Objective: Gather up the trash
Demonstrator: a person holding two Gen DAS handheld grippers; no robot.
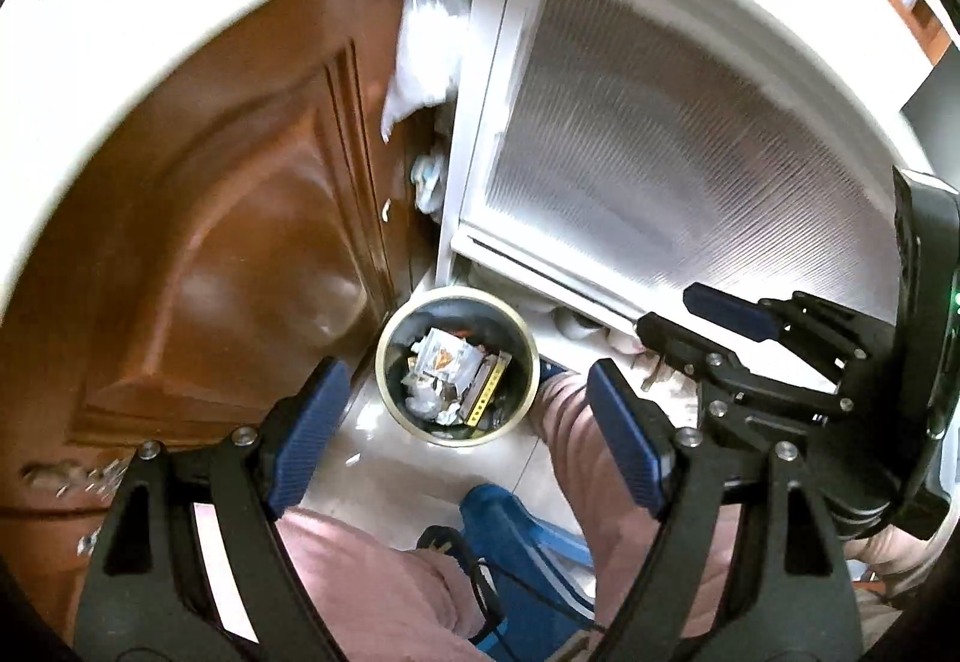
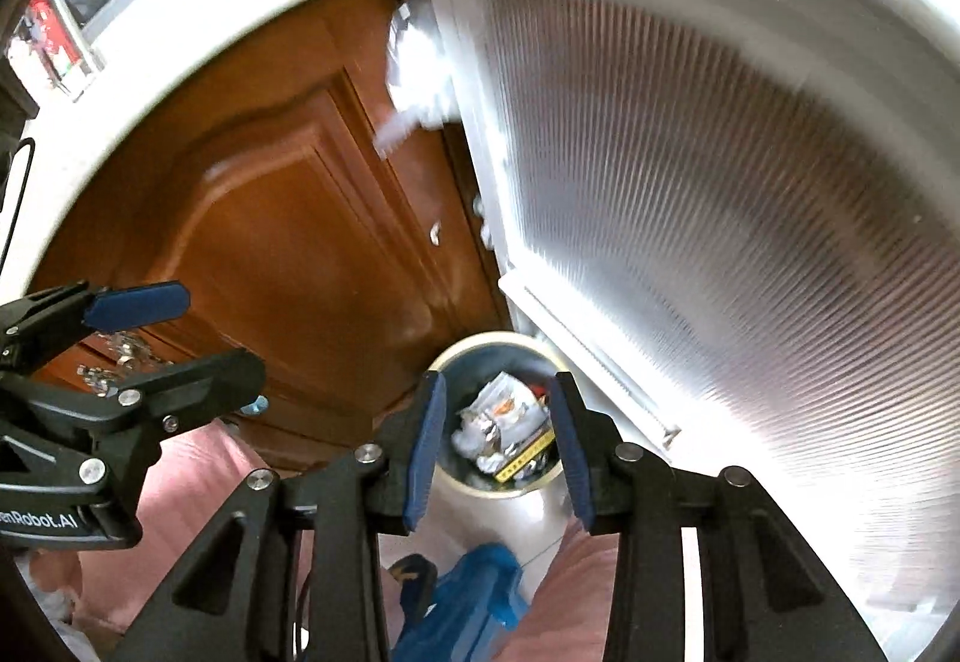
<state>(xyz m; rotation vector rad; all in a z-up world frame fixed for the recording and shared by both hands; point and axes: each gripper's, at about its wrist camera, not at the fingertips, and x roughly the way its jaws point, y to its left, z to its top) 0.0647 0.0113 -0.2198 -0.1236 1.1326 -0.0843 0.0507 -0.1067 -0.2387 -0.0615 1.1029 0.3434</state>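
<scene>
Below, both the left gripper [image 1: 462, 440] and right gripper [image 2: 498, 446] hover, jaws apart and empty, above a bin [image 1: 456, 365] of crumpled wrappers [image 1: 447, 362].

Probably a home kitchen corner: wooden cabinet door [image 1: 240, 254], ribbed-glass white door [image 1: 660, 152], full waste bin [image 1: 456, 365] on tiled floor.

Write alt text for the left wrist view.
A round trash bin holding crumpled wrappers stands on the floor between a wooden door and a white ribbed panel. The open, empty left gripper hovers above; the right gripper reaches in.
</scene>
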